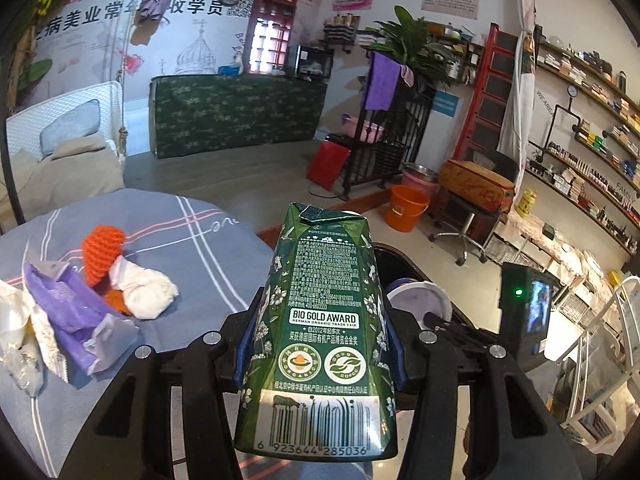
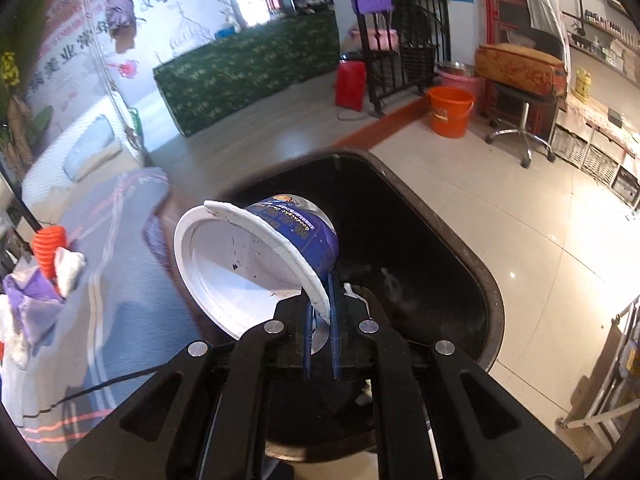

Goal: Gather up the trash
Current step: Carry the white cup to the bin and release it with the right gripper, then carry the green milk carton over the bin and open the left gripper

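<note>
My left gripper [image 1: 318,344] is shut on a green drink carton [image 1: 320,320], held upright between the blue pads beside the table. My right gripper [image 2: 320,320] is shut on the rim of a white and blue paper bowl [image 2: 256,260], tilted on its side over the open black trash bin [image 2: 472,264]. The bowl also shows in the left wrist view [image 1: 420,300], above the bin [image 1: 396,260]. More trash lies on the table: a purple wrapper [image 1: 68,312], crumpled white paper [image 1: 146,292] and an orange knitted item [image 1: 100,252].
The table has a grey-blue striped cloth [image 1: 192,240]. An orange bucket [image 2: 450,110] and a pink tub [image 2: 460,78] stand on the tiled floor beyond the bin. A stool with a cushion [image 2: 520,68] and shelves [image 1: 580,184] are at the right.
</note>
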Tool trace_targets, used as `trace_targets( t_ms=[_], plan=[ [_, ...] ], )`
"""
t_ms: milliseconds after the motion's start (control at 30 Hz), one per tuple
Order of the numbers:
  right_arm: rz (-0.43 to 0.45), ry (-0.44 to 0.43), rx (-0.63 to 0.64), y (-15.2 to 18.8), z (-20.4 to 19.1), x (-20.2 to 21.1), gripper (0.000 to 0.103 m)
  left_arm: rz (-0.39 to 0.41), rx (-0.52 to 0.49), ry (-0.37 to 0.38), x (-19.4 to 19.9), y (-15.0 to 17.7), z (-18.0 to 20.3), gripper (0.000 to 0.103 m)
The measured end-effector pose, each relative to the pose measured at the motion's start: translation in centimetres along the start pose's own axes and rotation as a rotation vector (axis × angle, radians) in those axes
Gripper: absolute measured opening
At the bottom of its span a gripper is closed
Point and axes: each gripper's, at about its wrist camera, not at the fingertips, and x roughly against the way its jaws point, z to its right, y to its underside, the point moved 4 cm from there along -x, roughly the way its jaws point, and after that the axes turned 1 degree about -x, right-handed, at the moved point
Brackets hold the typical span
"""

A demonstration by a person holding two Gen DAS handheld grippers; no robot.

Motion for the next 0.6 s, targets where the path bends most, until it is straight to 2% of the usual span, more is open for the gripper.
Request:
trace_targets(
  t_ms=[167,267,300,333,367,400,467,533,600],
  plan=[
    [-0.063,0.032,-0.009,0.9,0.9,-2.1,0.008,-0.025,-0.002,0.013,-0.7,0.6,1.0,0.05],
    [-0.086,0.031,-0.036,1.7,1.1,-2.4,0.016,-0.04,-0.006,0.018,-1.2,0.8,1.2,0.05],
    [-0.084,0.032,-0.036,2.0,1.0,-2.3,0.028,-0.045,-0.007,0.018,-1.4,0.7,1.4,0.05],
    [-0.079,0.042,-0.034,2.1,0.9,-2.1,0.049,-0.051,-0.01,0.021,-1.6,0.7,1.4,0.05],
    [-0.059,0.053,-0.031,2.1,0.9,-1.7,0.059,-0.056,-0.01,0.023,-1.7,0.6,1.5,0.05],
    [-0.036,0.056,-0.029,2.1,0.8,-1.3,0.063,-0.059,-0.009,0.025,-1.9,0.5,1.7,0.05],
    [-0.007,0.065,-0.015,2.1,0.7,-0.5,0.064,-0.065,-0.007,0.033,-2.2,0.3,2.0,0.05],
    [0.004,0.071,-0.031,2.0,1.0,0.1,0.072,-0.07,-0.008,0.04,-2.6,0.2,2.3,0.05],
    [0.023,0.066,-0.056,1.7,1.6,1.0,0.073,-0.078,-0.012,0.052,-3.0,0.1,2.7,0.05]
  ],
)
